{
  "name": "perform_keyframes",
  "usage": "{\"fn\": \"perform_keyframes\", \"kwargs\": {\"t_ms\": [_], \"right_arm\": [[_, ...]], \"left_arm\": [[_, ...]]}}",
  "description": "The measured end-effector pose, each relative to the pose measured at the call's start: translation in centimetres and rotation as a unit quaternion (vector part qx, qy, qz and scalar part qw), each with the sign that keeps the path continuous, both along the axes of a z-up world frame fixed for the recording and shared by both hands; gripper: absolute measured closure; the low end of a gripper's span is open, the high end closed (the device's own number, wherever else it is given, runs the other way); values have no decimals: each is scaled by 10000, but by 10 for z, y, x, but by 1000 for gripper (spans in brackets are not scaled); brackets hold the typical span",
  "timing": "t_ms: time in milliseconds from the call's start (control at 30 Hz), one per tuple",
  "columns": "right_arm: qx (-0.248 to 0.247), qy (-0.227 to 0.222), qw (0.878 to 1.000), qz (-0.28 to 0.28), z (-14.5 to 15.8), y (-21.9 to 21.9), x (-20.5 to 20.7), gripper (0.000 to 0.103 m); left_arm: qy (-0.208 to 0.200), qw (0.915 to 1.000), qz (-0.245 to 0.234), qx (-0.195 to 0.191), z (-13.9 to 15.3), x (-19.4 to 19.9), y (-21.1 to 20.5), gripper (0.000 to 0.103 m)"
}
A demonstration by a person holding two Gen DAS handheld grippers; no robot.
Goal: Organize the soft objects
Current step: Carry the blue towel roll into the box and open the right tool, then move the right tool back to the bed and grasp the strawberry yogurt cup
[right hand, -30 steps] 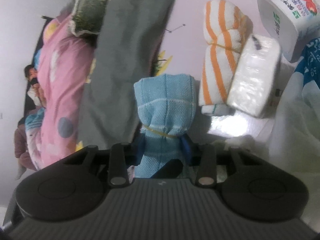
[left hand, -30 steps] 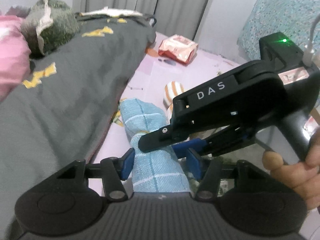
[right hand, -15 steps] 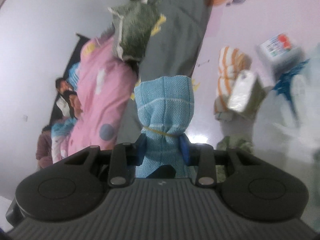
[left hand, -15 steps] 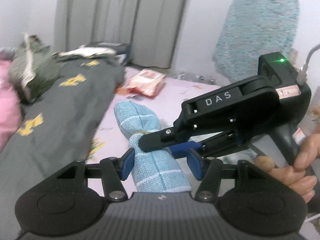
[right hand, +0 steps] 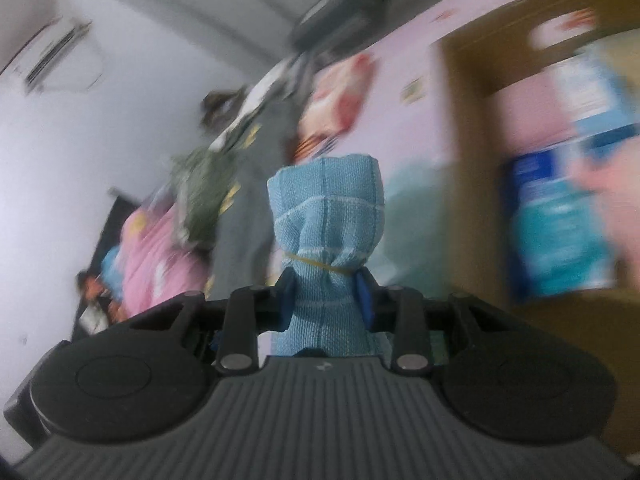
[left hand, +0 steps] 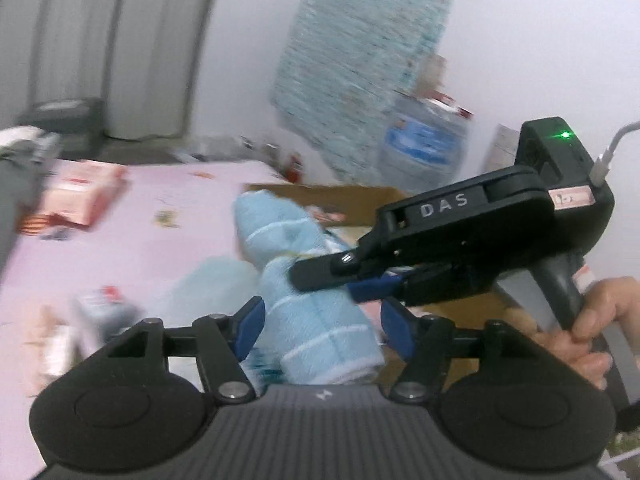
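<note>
The right gripper (right hand: 326, 300) is clamped on the rolled light-blue towel (right hand: 326, 240), its blue pads pinching the roll just under the yellow rubber band; its jaws have just been closing tighter on the cloth. The same towel (left hand: 316, 308) lies between the blue pads of the left gripper (left hand: 322, 326), whose jaws have just been opening; the left pad is at the cloth, but a clear gap shows beside the right pad, so this gripper stands apart and does not press the roll. In the left wrist view the right gripper (left hand: 320, 276) reaches in from the right, a hand (left hand: 596, 328) around its handle.

The towel is held up in the air above a pale pink bed sheet (left hand: 132, 236). Just behind it stands an open cardboard box (right hand: 472, 92) with blurred blue and pink packs inside. A red-and-white packet (left hand: 80, 196) lies on the sheet to the left. Further off, a grey blanket (right hand: 256, 208) and a pink quilt (right hand: 156, 256) are heaped on the bed. A teal patterned cloth (left hand: 360, 60) hangs on the white wall, grey curtains (left hand: 104, 40) hang beside it, and an air conditioner (right hand: 56, 64) sits high up. Both views are motion-blurred.
</note>
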State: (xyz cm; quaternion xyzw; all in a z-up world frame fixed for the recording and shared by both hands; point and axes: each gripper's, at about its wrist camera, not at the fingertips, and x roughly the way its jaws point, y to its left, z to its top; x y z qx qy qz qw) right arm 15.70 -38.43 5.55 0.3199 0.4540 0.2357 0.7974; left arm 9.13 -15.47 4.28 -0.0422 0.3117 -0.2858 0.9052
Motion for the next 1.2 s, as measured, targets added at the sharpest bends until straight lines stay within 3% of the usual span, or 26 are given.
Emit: {"fn": "perform_keyframes", "kwargs": {"t_ms": [167, 333, 567, 700, 833, 1000, 1200], "right_arm": [[-573, -64, 9952, -784, 2, -79, -12, 73], [-1547, -11, 9789, -1334, -5, -137, -9, 73], [-2888, 178, 9469, -1401, -39, -151, 13, 73], [-3375, 267, 9309, -1370, -59, -147, 29, 71], [-3562, 136, 9247, -1336, -64, -141, 32, 66], [-3636, -95, 9204, -1437, -50, -137, 25, 62], [-3136, -342, 9353, -1604, -24, -130, 5, 62]], "left_arm": [[110, 9999, -106, 3, -10, 2, -14, 37], [219, 9997, 110, 30, -14, 9, -2, 37], [345, 9981, 491, 155, -18, 9, 23, 37], [429, 9964, 708, 163, -22, 8, 38, 37], [493, 9947, 885, 189, -28, 7, 51, 37], [507, 9929, 1059, 215, -32, 4, 65, 37], [478, 9903, 1275, 283, -34, -3, 82, 37]]}}
